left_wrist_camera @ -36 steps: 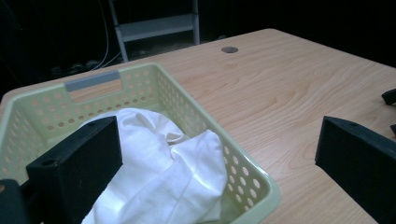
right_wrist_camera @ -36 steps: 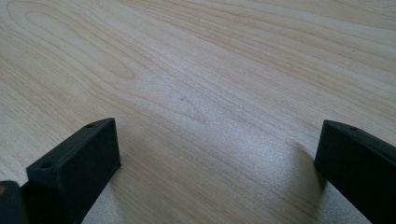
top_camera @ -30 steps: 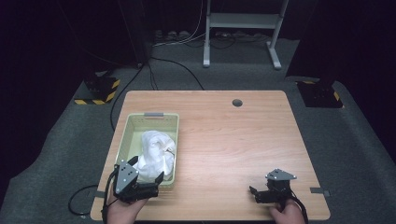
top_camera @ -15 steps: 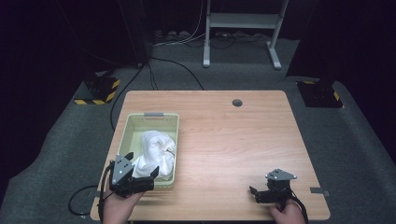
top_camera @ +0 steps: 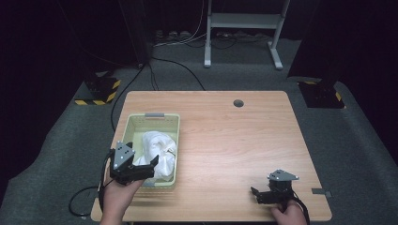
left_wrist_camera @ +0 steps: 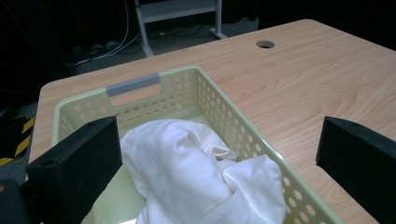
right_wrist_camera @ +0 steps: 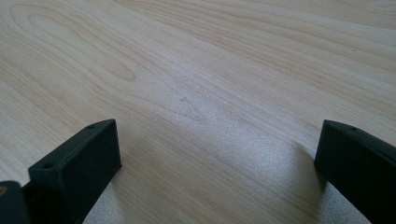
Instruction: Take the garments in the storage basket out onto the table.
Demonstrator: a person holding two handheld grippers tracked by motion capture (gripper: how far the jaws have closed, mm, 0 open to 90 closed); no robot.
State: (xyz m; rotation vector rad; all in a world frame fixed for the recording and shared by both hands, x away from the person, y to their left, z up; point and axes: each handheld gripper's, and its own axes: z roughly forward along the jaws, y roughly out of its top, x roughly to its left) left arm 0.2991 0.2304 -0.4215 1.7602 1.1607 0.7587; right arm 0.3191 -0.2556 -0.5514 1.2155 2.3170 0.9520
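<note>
Left gripper (top_camera: 143, 169), fingers spread wide, has drawn back to the near end of the green basket (top_camera: 168, 121) holding the white cloth (top_camera: 157, 147); right gripper (top_camera: 263, 193) unmoved on desk (top_camera: 244, 140), fingers apart.

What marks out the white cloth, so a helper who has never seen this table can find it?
Start at the light wooden table; on its left half stands a pale green perforated plastic basket. The crumpled white cloth lies inside it, in front of the open left gripper, the only soft white thing there.
</note>
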